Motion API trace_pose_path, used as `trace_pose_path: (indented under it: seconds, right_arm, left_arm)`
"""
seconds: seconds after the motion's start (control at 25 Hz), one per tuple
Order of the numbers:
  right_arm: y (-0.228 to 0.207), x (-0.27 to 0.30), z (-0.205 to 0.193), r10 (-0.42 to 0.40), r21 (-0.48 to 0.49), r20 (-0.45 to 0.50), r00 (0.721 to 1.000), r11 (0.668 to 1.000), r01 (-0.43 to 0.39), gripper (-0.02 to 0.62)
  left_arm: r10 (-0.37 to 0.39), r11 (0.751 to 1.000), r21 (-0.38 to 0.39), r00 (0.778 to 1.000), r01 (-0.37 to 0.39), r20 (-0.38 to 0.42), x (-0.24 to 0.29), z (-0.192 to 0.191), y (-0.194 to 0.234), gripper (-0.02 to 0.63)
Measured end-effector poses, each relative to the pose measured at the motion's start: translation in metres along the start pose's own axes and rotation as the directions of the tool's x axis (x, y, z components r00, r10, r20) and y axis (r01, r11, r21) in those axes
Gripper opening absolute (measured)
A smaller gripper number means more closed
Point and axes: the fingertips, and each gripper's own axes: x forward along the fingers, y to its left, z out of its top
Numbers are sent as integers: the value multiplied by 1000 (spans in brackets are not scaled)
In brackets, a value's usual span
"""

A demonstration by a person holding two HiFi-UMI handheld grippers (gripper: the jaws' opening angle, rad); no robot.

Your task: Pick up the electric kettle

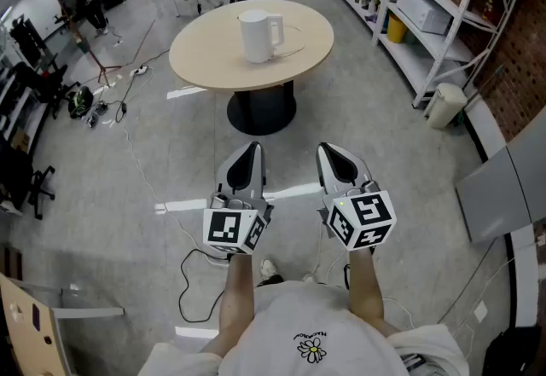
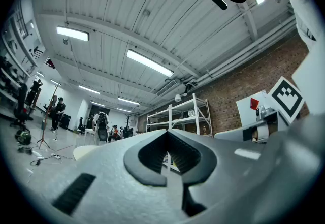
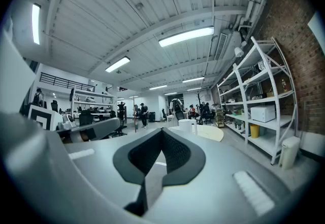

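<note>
A white electric kettle (image 1: 258, 35) with its handle to the right stands on a round beige table (image 1: 205, 54) far ahead. From the right gripper view, the kettle (image 3: 186, 125) is small and distant on the table (image 3: 210, 132). My left gripper (image 1: 252, 149) and right gripper (image 1: 329, 149) hang side by side over the floor, well short of the table. Both are shut with nothing between the jaws. In the left gripper view the left gripper (image 2: 166, 134) tilts up toward the ceiling and the kettle is hidden.
White shelving (image 1: 431, 12) lines the right side, with a white bin (image 1: 445, 105) at its foot. Cables (image 1: 128, 110) trail over the grey floor at left, near chairs and stands. A thin cord (image 1: 299, 46) lies on the table beside the kettle.
</note>
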Motion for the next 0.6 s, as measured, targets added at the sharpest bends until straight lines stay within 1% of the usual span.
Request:
trace_pose_path:
  seconds: [0.24,0.4,0.48,0.6]
  right_arm:
    - [8,34,7,10,-14,18,1000,1000,-9,2]
    - [18,54,4,25,-21,12,1000,999,-25,2]
    - [26,64,2,46,-28,6,999,999,-46,2]
    - [39,80,2,91,-23,24,996,996,-90,3]
  left_arm:
    - [-17,1000,19,1000,16,11,16,4,23,2]
    - [-18,1000,13,1000,18,4,19,0,40,2]
    - [-14,1000,7,1000,14,5,19,-2,51,2]
    - [-8,1000,4,1000,8,9,20,-7,72,2]
